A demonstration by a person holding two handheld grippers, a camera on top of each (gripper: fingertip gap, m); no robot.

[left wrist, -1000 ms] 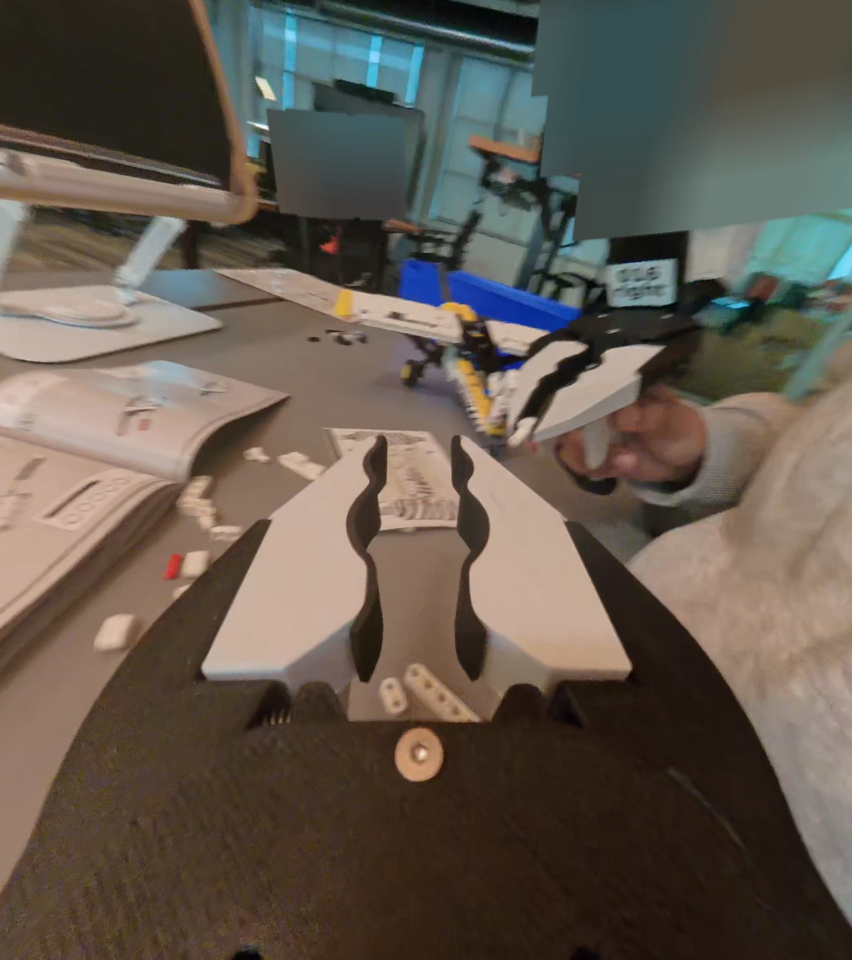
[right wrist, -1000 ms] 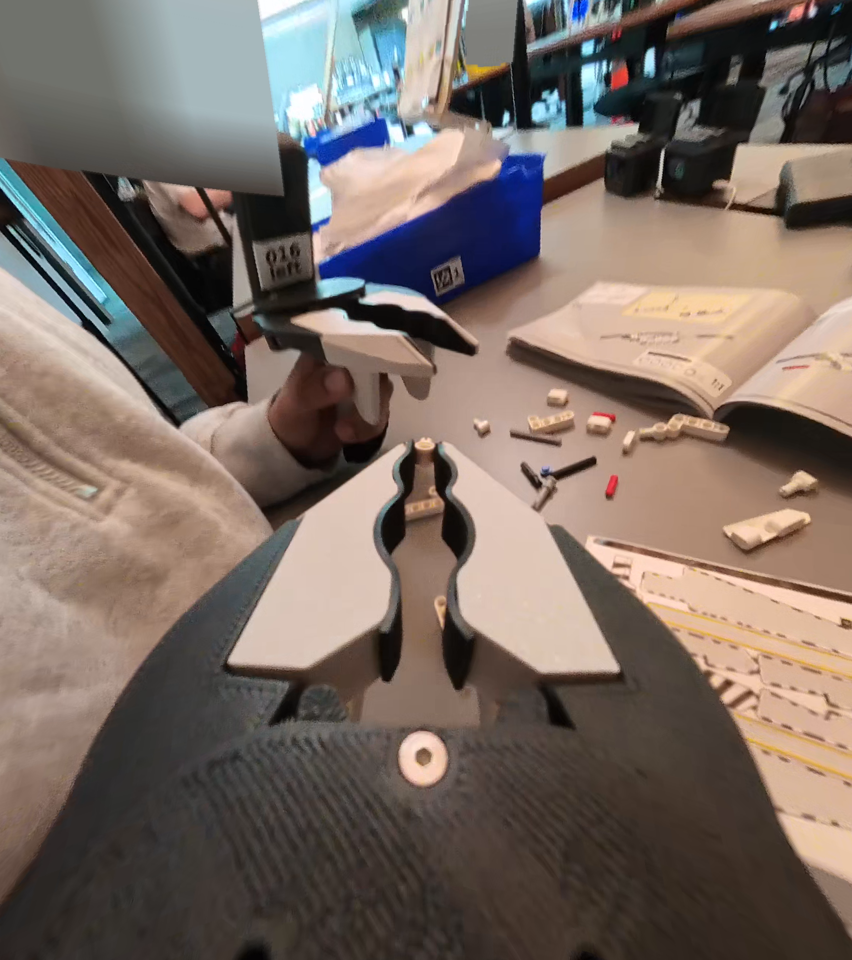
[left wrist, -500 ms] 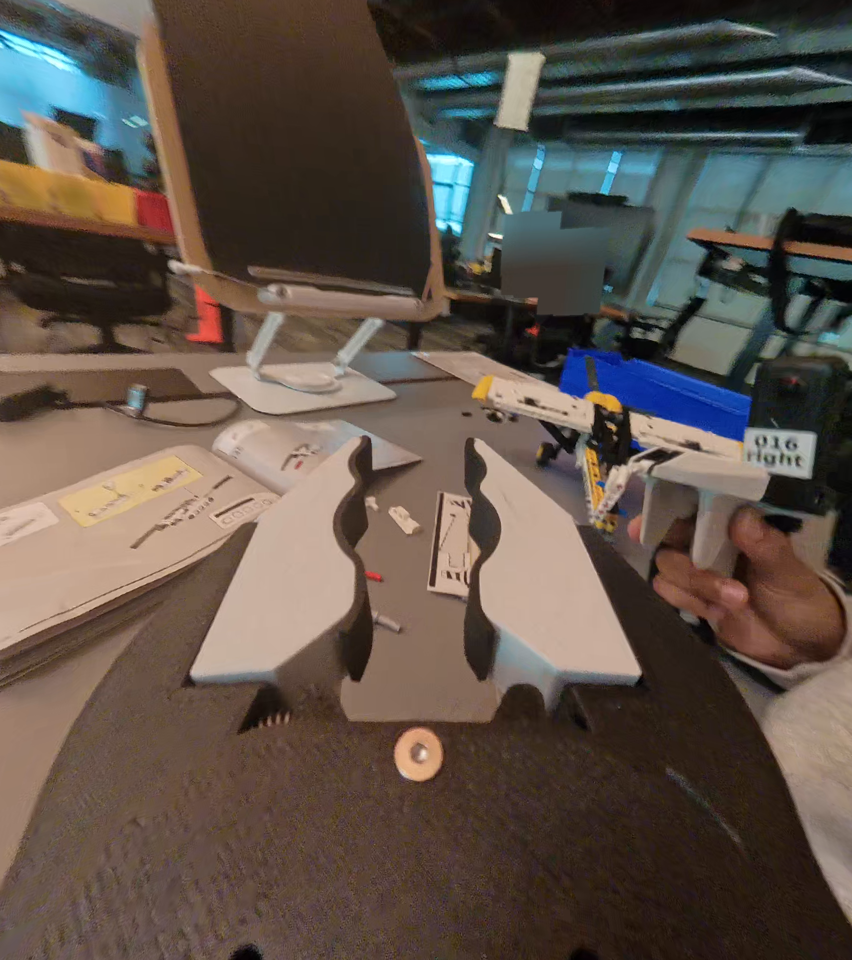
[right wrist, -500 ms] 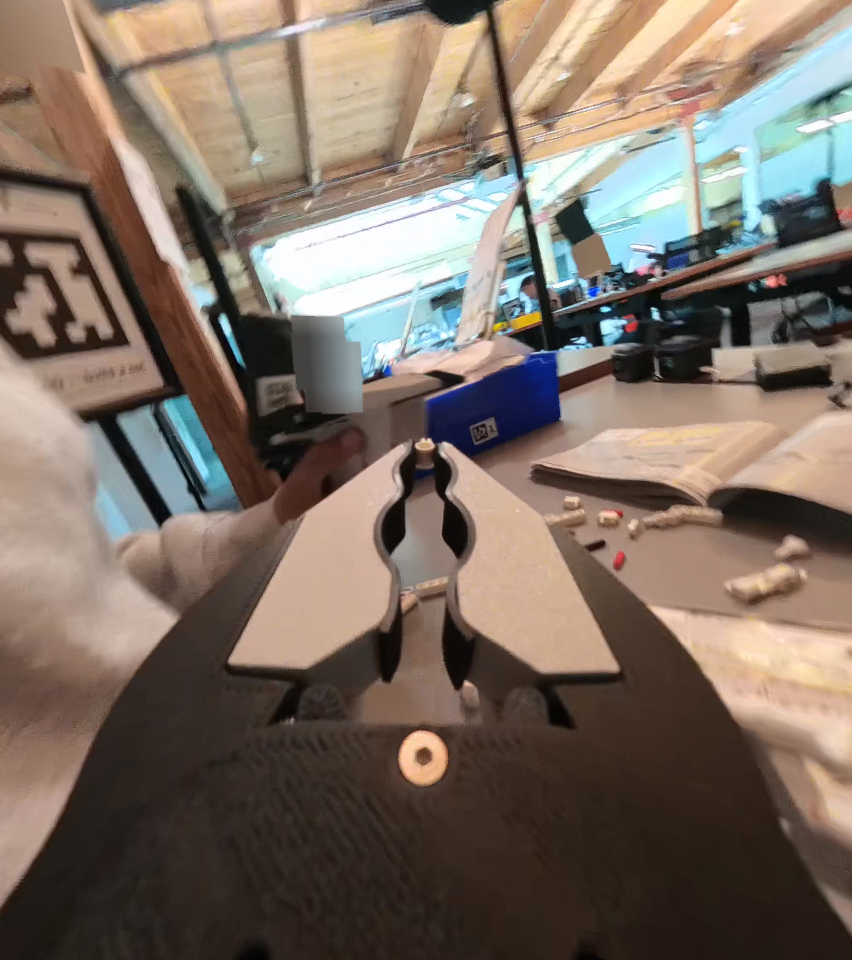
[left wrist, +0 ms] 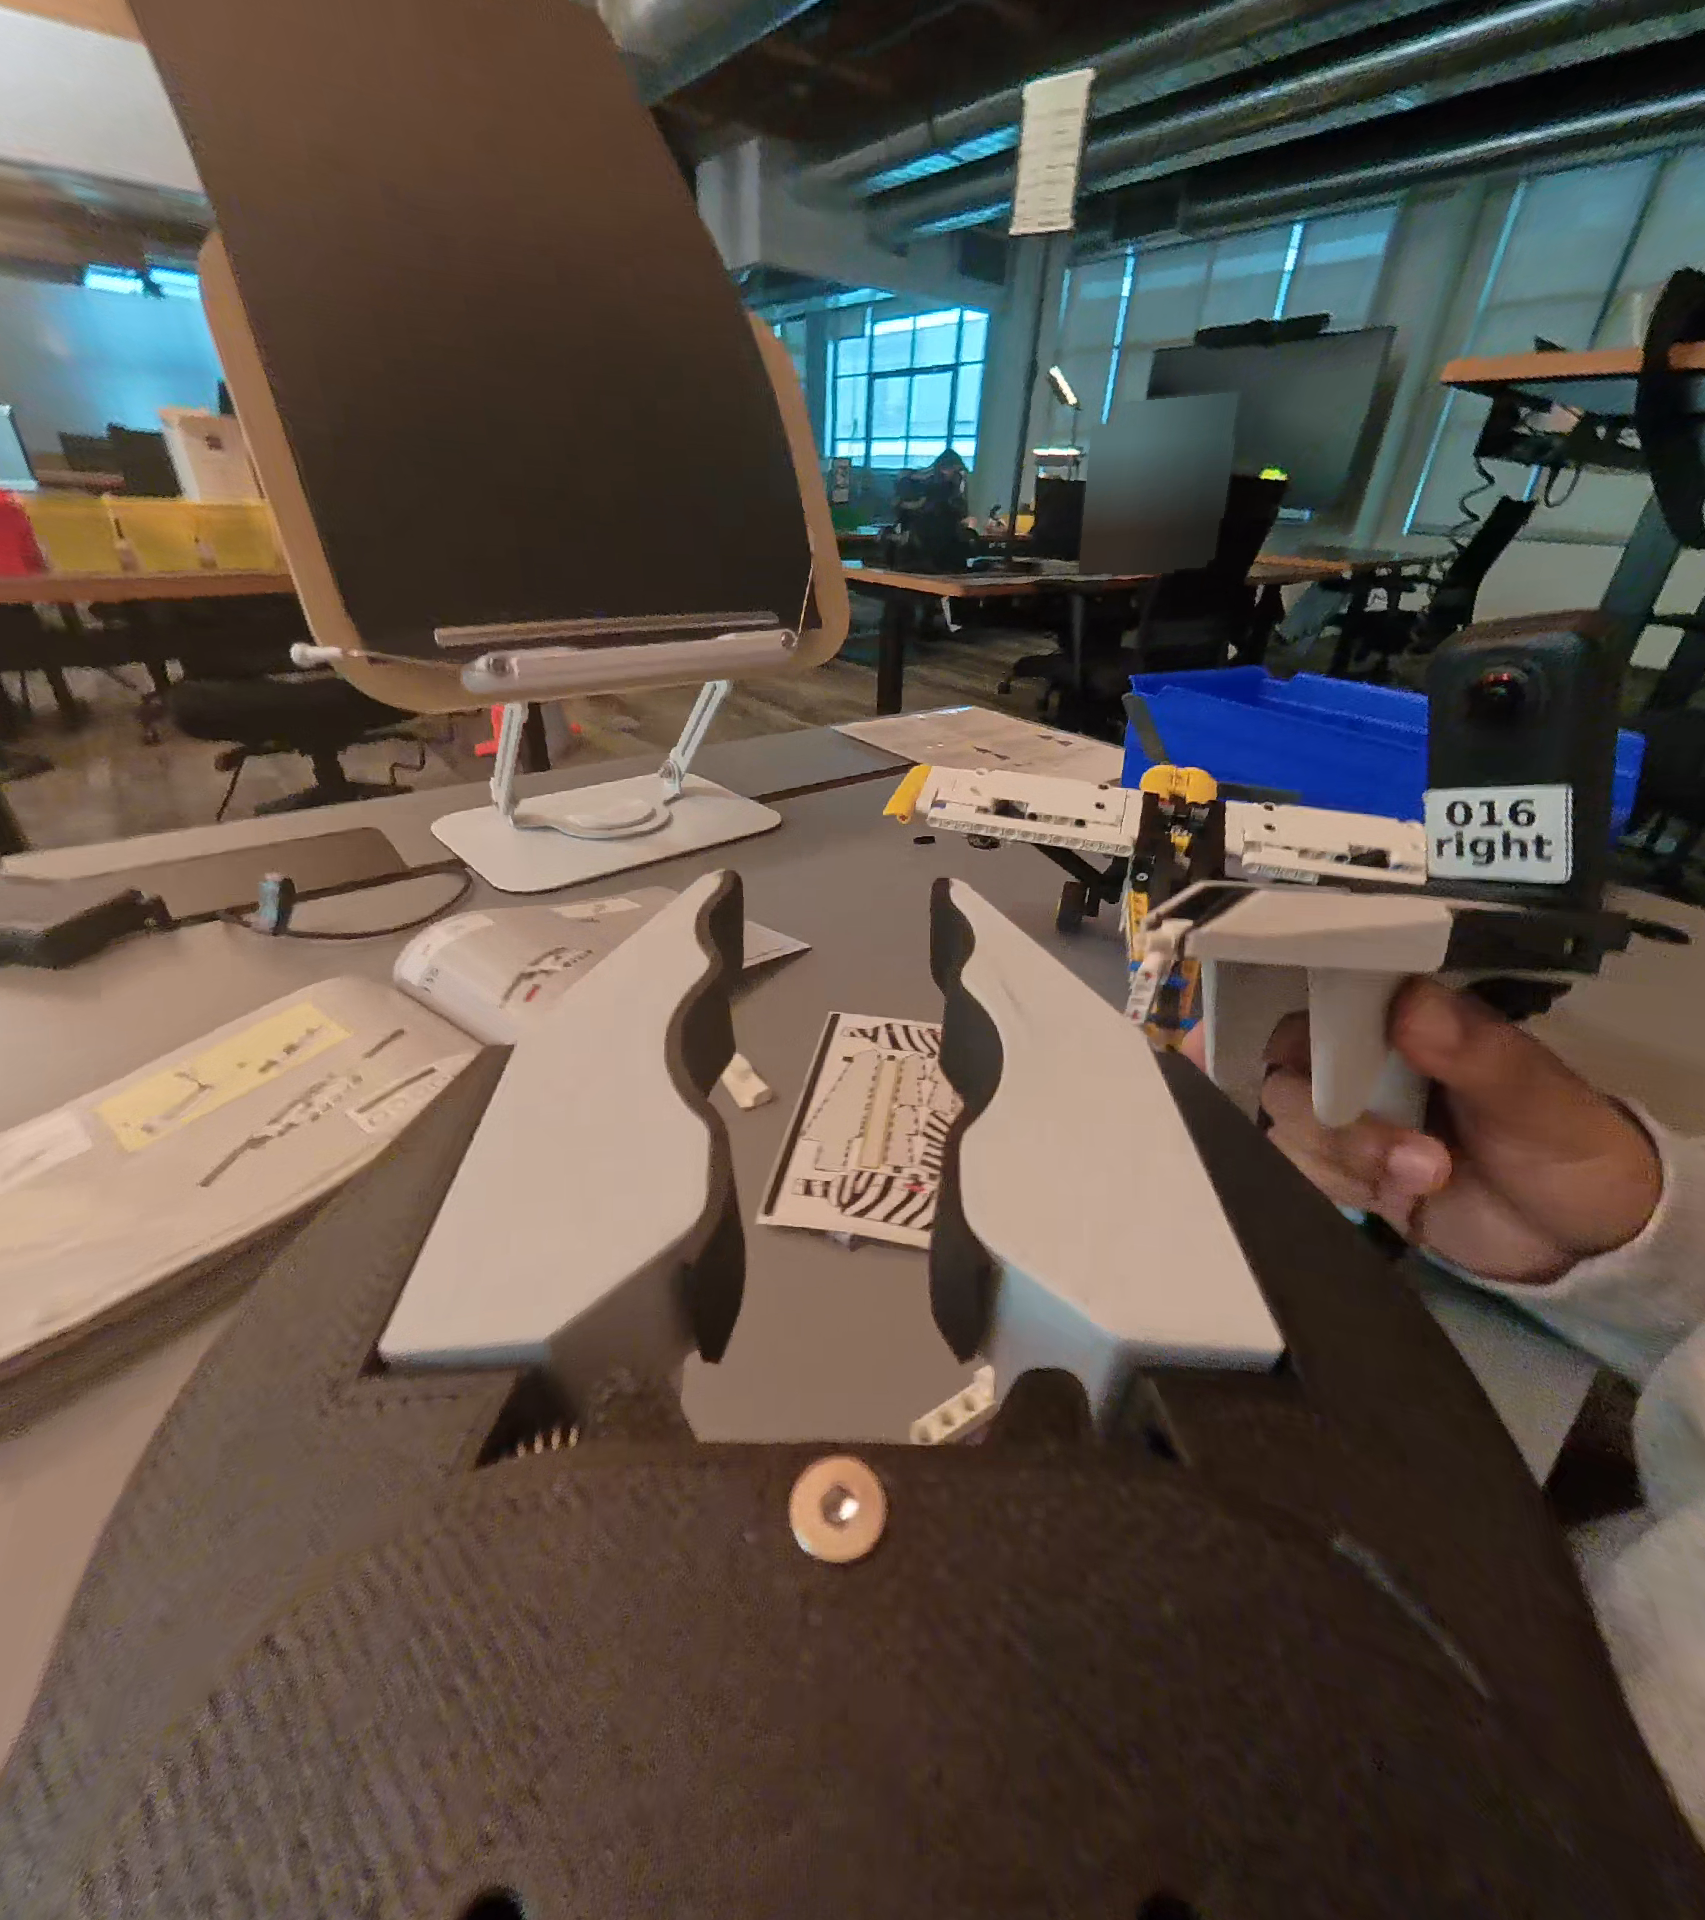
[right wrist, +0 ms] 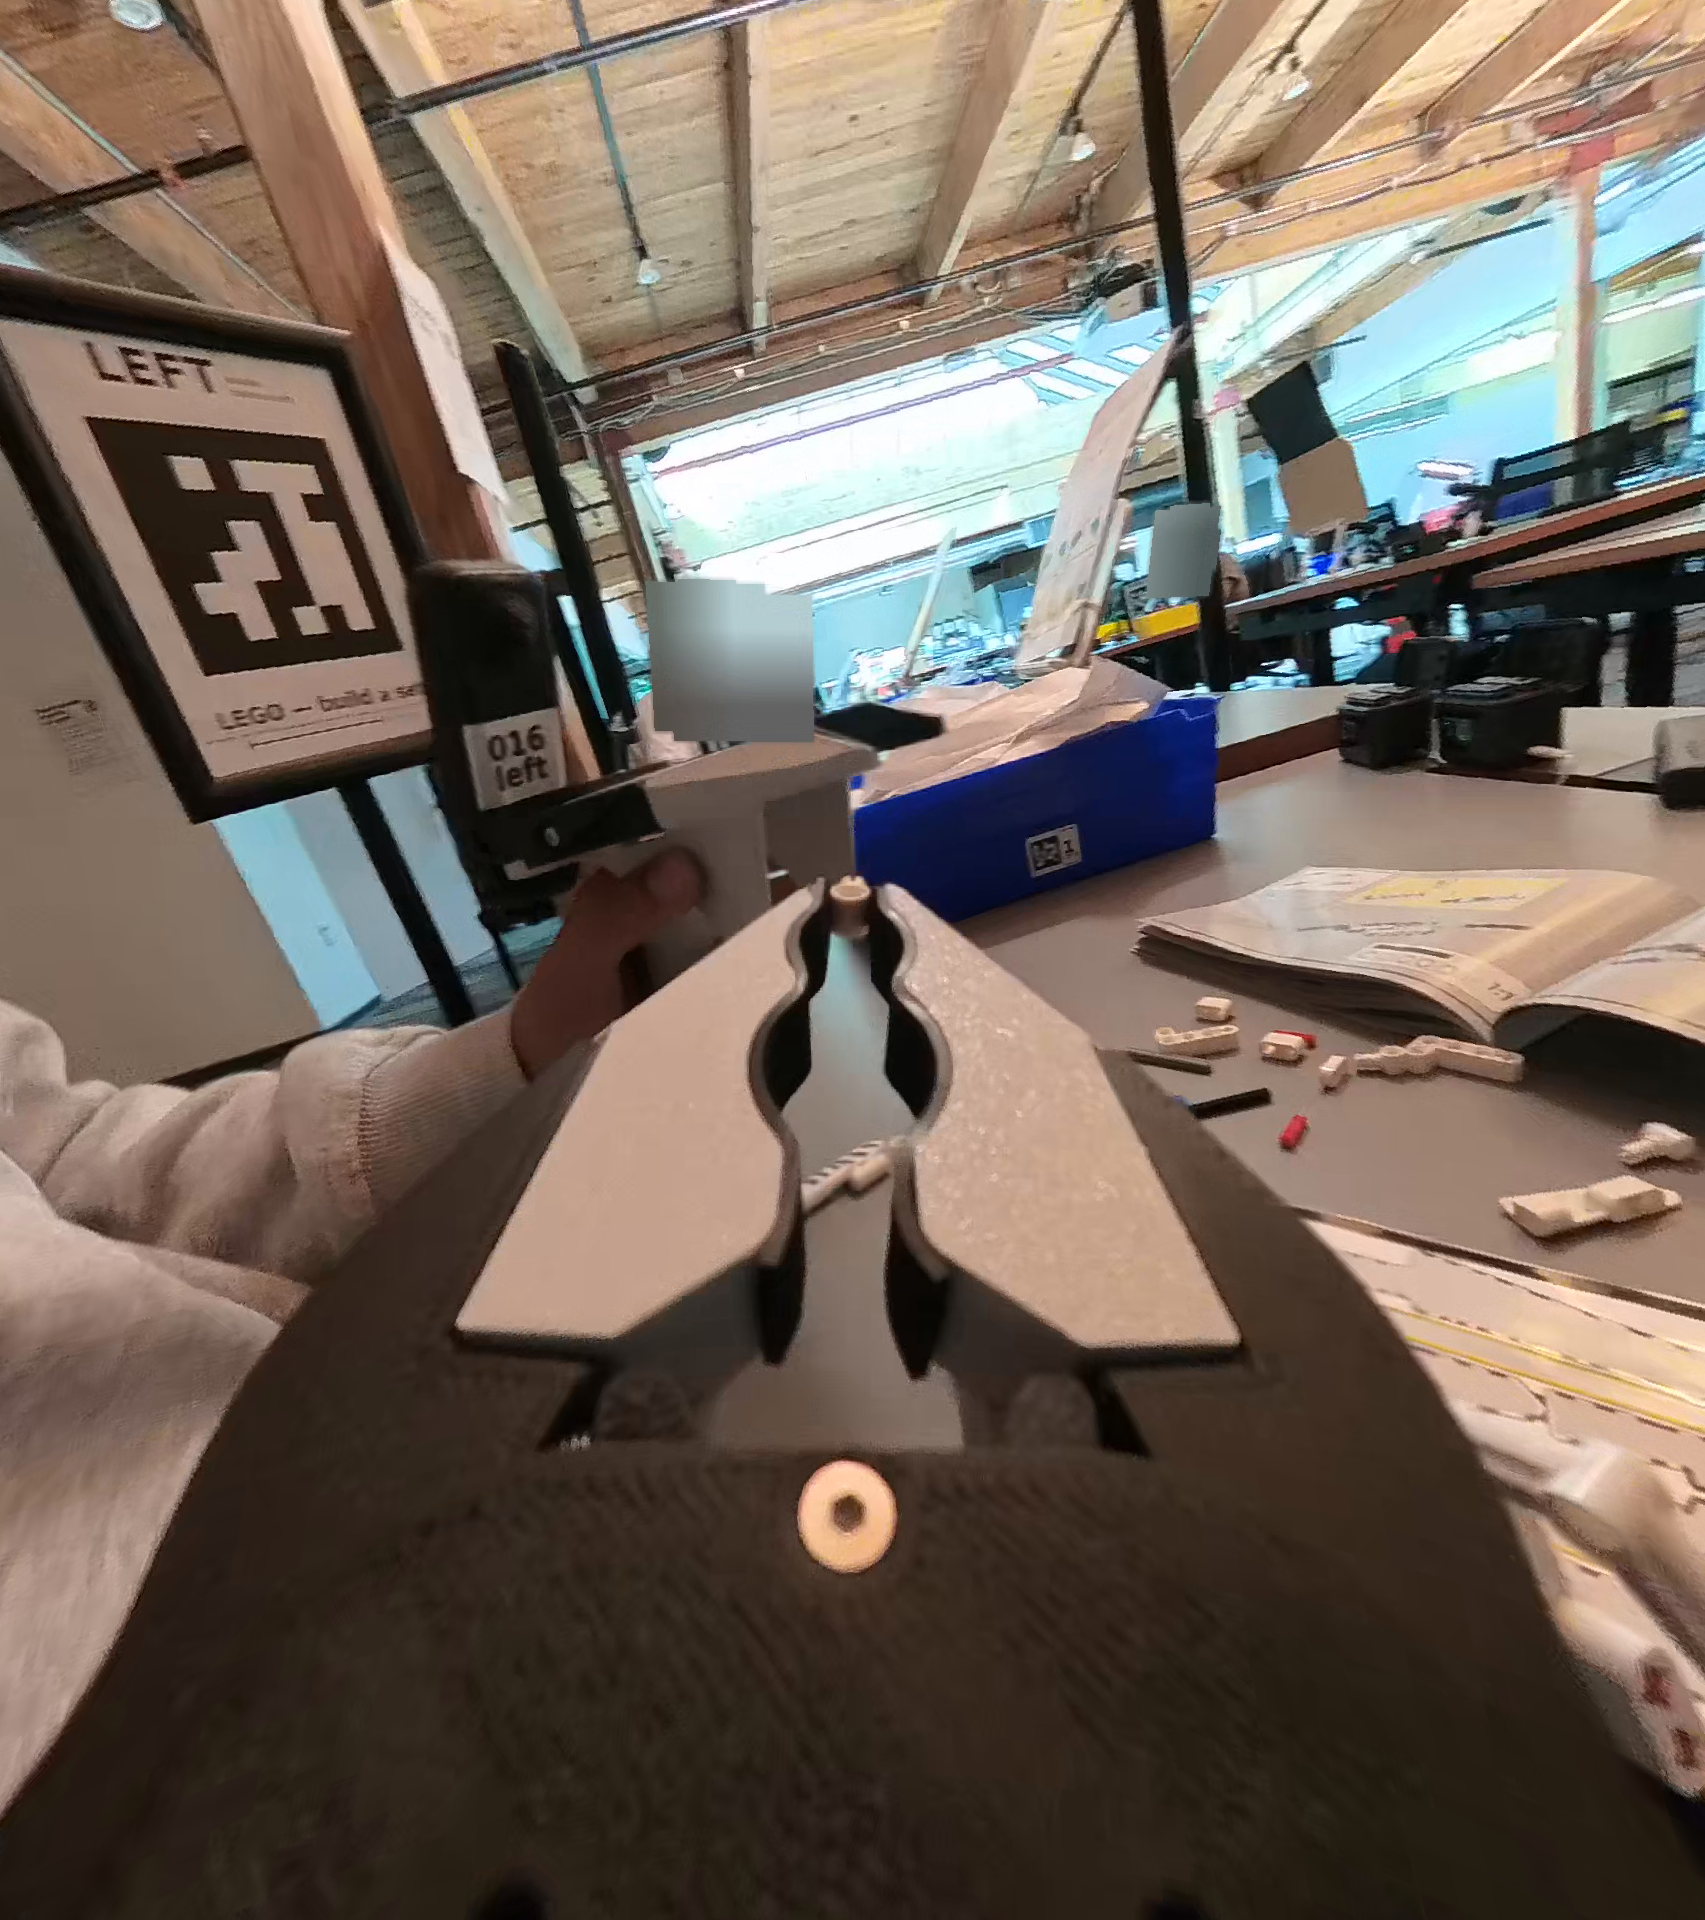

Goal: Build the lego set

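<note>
- Surface (left wrist: 931,914) carried the part-built lego model (left wrist: 1160,831), standing beyond the right tool (left wrist: 1154,940).
- Instruction booklet (right wrist: 1450,956) lay open near loose pieces (right wrist: 1243,1044).
- Left tool (left wrist: 835,914) hung released, empty.
- Right tool (right wrist: 849,896) clenched a small tan peg (right wrist: 849,902); it should probably be aligned squarely with the model's hole before pressing.

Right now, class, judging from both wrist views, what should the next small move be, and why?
Probably carry the right gripper toward the part-built lego model on the table. It is shut on a small tan peg at its fingertips, held up off the table, while the left gripper is open and empty, free to steady the model.
</note>
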